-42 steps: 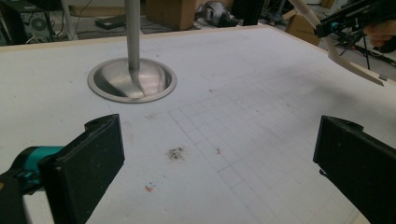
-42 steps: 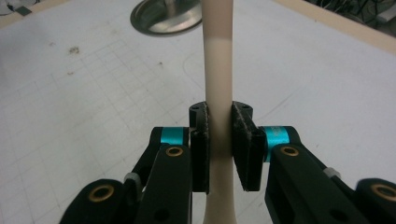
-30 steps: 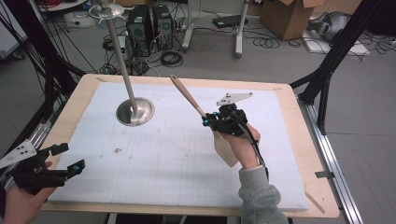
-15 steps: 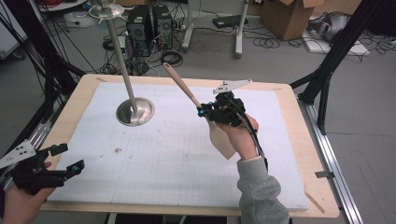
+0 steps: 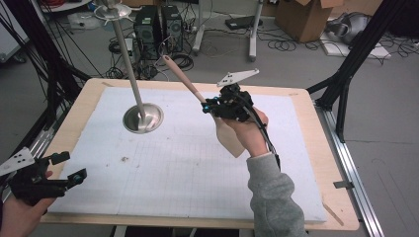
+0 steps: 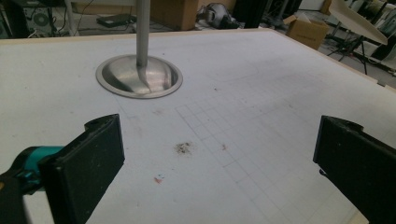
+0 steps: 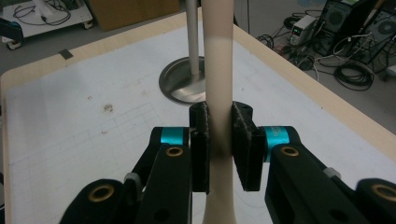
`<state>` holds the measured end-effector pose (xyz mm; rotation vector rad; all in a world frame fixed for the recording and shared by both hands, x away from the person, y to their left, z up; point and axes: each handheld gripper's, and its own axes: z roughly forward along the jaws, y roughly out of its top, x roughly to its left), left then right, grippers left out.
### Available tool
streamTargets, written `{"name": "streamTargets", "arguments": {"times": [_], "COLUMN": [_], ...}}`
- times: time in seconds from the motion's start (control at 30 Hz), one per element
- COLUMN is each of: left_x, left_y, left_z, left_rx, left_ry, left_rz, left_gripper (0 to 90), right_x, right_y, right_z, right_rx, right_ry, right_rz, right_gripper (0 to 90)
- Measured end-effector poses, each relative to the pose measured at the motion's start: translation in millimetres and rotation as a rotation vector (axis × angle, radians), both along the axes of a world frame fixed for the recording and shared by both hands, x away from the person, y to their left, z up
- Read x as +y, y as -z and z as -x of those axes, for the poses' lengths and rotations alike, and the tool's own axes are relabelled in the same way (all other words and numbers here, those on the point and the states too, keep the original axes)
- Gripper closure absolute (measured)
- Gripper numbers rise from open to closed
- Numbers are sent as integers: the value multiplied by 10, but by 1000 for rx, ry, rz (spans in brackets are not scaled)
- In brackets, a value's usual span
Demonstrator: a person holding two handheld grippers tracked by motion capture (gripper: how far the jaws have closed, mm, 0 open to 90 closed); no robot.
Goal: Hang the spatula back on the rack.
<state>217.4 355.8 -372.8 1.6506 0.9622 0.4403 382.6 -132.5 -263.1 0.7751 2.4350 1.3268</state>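
The right tongs (image 5: 210, 104) are clamped on a wooden spatula (image 5: 197, 96). In the right gripper view both pads (image 7: 201, 144) press against the spatula's pale handle (image 7: 218, 70), one on each side, at the narrow section of the shaft.

In the high view the spatula is held clear of the counter (image 5: 341, 207), above the white gridded mat (image 5: 173, 173) that covers it. The handle projects from the tongs toward 11 o'clock, ending beyond the far edge of the counter. The flat blade (image 5: 232, 140) hangs toward 5 o'clock, below the right hand (image 5: 247, 131). The grey three-cornered plate (image 5: 238, 76) on the gripper sits at 12 o'clock from the hand.

The left tongs (image 5: 69, 165) are open. In the left gripper view the two jaws stand wide apart with only the bare mat (image 6: 261, 93) between them. The left hand (image 5: 20, 212) holds the gripper at the counter's near-left corner, at 8 o'clock from the mat's centre, well apart from the spatula.

A metal stand (image 5: 143, 118) rests on the mat at 10 o'clock from the mat's centre. It comprises a round dished base and an upright pole (image 5: 129, 64) topped by a small disc (image 5: 112, 11). The stand is at 9 o'clock from the right tongs, apart from the spatula. A small dark smudge (image 5: 123, 159) marks the mat at 6 o'clock from the base.
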Motion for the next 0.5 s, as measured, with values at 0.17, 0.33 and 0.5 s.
{"name": "streamTargets", "arguments": {"times": [0.17,0.33,0.5], "left_x": [16,32,68], "left_y": [9,27,33], "left_z": [-6,-12,-7], "left_rx": [5,12,11], "left_ry": [-3,-8,-15], "left_rz": [3,5,6], "left_gripper": [23,23,23], "right_x": [39,82,124], "right_y": [-69,-162,-250], "right_z": [-68,-115,-141], "right_rx": [-1,-14,-18], "right_ry": [-5,-13,-25], "right_rz": [-14,-37,-40], "right_gripper": [787,788,788]}}
